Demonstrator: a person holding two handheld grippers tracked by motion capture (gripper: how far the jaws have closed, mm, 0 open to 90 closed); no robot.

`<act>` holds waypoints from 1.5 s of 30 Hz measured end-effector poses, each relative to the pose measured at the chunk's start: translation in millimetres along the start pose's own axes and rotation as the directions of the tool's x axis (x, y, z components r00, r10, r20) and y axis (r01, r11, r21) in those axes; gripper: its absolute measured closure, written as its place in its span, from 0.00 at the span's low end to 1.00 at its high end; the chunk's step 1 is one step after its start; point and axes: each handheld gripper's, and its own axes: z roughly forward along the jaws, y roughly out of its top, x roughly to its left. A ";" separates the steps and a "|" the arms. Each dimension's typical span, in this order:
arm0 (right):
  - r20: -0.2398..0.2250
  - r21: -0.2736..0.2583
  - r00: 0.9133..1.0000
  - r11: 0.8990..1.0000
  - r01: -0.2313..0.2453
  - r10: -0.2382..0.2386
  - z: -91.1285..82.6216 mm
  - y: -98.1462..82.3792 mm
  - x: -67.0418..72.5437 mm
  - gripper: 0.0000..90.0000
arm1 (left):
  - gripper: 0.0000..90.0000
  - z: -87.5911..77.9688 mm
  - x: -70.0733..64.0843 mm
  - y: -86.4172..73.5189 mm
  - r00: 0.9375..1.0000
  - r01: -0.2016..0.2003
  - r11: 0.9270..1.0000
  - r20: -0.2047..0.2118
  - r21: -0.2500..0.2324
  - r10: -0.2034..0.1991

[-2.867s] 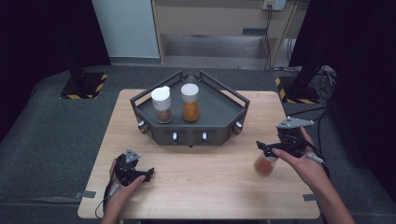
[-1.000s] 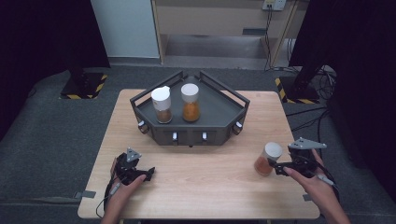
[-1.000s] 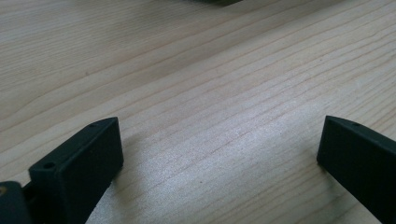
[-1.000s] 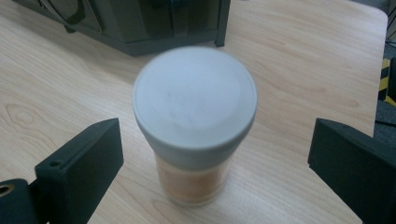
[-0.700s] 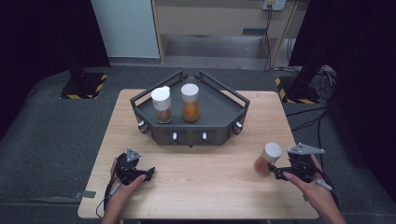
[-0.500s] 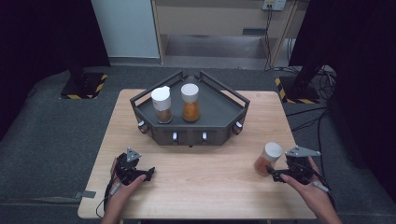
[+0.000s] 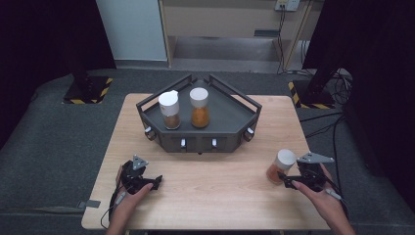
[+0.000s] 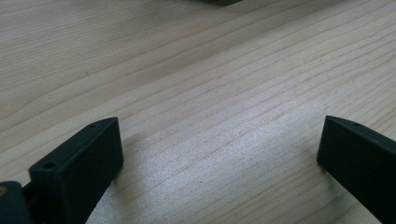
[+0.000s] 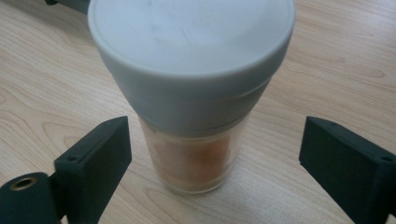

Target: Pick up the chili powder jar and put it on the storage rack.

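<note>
A jar [image 7: 281, 166] with a white lid and orange stuff inside is standing upright on the wooden tabletop [image 7: 220, 196], near the right edge. The right gripper [image 7: 288, 179] is sitting just beside it, held by the person's right hand [image 7: 323, 200]. In the right gripper view, the jar [image 9: 196, 93] is standing between the two black jaws. The jaws have just been closing in, but there are gaps on both sides, so they are not pressing on the jar and are not holding it.

The left gripper [image 7: 155, 181] is resting low over the tabletop near the front left corner, held by the left hand [image 7: 128, 198]. In the left gripper view, its jaws are standing wide apart with only bare wood [image 8: 210, 93] between them.

A dark tray [image 7: 230, 115] with low walls is sitting at the back middle of the tabletop, well apart from both grippers. Two more jars are standing inside it, side by side: one with brown stuff [image 7: 170, 109] and one with orange stuff [image 7: 199, 107].
</note>
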 end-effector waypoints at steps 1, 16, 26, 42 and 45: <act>0.001 -0.002 1.000 1.000 0.000 0.000 0.6 0.1 0.5 0.12 | 0.00 0.0 0.0 0.0 1.000 0.000 1.000 0.000 0.000 0.000; -0.018 -0.052 1.000 0.999 0.005 -0.006 1.8 4.5 4.0 0.26 | 0.00 0.0 0.0 0.0 1.000 0.000 1.000 0.000 0.000 0.000; -0.019 -0.060 1.000 0.998 -0.005 0.004 1.7 10.1 6.3 0.38 | 0.00 0.0 0.0 0.0 1.000 0.000 1.000 0.000 0.000 0.000; -0.027 -0.061 0.998 0.997 0.046 -0.048 -13.4 37.1 20.0 0.38 | 0.00 0.0 0.0 0.0 1.000 0.000 1.000 0.000 0.000 0.000; -0.022 -0.058 0.998 0.997 0.054 -0.056 -14.8 43.2 22.5 0.38 | 0.00 0.0 0.0 0.0 1.000 0.000 1.000 0.000 0.000 0.000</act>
